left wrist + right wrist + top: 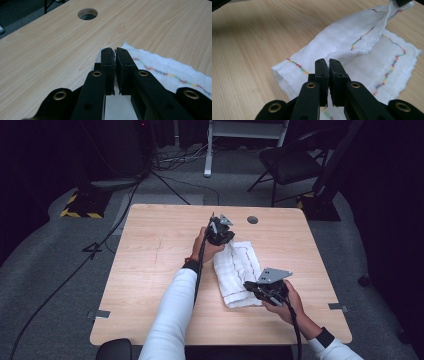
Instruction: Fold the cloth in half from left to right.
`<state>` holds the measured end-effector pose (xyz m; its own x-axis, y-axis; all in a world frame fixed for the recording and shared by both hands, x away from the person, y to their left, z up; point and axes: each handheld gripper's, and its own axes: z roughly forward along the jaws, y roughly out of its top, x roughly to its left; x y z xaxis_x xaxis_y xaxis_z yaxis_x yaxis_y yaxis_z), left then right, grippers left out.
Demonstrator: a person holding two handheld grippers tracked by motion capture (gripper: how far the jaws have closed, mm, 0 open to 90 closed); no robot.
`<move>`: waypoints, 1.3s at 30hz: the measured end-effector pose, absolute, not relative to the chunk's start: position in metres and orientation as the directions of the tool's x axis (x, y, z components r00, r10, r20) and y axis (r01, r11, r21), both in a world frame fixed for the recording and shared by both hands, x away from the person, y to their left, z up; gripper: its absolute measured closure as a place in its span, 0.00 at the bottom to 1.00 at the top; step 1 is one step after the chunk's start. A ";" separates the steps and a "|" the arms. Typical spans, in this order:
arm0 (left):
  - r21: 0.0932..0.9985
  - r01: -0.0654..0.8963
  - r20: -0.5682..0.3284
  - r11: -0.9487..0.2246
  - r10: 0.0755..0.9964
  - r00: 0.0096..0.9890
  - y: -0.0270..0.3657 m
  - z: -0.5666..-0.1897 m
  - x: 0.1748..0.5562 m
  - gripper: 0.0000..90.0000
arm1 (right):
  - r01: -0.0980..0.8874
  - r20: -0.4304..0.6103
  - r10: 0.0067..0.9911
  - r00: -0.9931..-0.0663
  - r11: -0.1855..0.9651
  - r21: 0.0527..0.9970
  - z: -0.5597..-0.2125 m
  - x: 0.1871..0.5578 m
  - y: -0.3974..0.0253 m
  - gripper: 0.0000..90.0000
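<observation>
A white cloth (237,265) with a multicoloured stitched line lies partly folded on the wooden table (160,250). My left gripper (226,239) is at the cloth's far corner, shut on its edge (115,51). In the right gripper view that edge of the cloth (352,45) rises to the left gripper (400,2) at the top right. My right gripper (251,288) sits over the cloth's near end with its jaws shut (326,61). Cloth runs beneath them, and I cannot tell whether any of it is pinched.
A round cable hole (252,219) (87,14) sits near the table's far edge. Beyond the table stand a black folding chair (292,165) and a yellow-and-black striped base (82,205). Cables (100,245) trail across the grey floor at the left.
</observation>
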<state>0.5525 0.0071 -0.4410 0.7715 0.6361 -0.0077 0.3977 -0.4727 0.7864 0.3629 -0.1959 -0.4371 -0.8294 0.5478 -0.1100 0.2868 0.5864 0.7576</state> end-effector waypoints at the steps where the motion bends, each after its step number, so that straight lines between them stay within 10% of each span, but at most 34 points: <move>1: 0.781 0.395 -0.002 -0.483 0.632 0.775 0.004 -0.440 0.552 0.94 | 0.288 -0.111 0.552 -0.827 0.585 0.758 -0.437 0.363 -0.198 0.95; 17: 0.788 0.376 0.016 -0.488 0.626 0.780 -0.034 -0.446 0.553 0.91 | 0.324 -0.123 0.592 -0.797 0.590 0.739 -0.436 0.352 -0.238 0.95; 27: 0.762 0.407 0.020 -0.503 0.647 0.762 -0.019 -0.450 0.533 0.34 | 0.426 -0.078 0.623 -0.778 0.616 0.662 -0.460 0.351 -0.258 0.70; 39: 0.724 0.306 0.051 -0.618 0.490 0.870 0.027 -0.454 0.441 0.28 | 0.444 -0.087 0.690 -0.719 0.552 0.706 -0.449 0.374 -0.265 0.54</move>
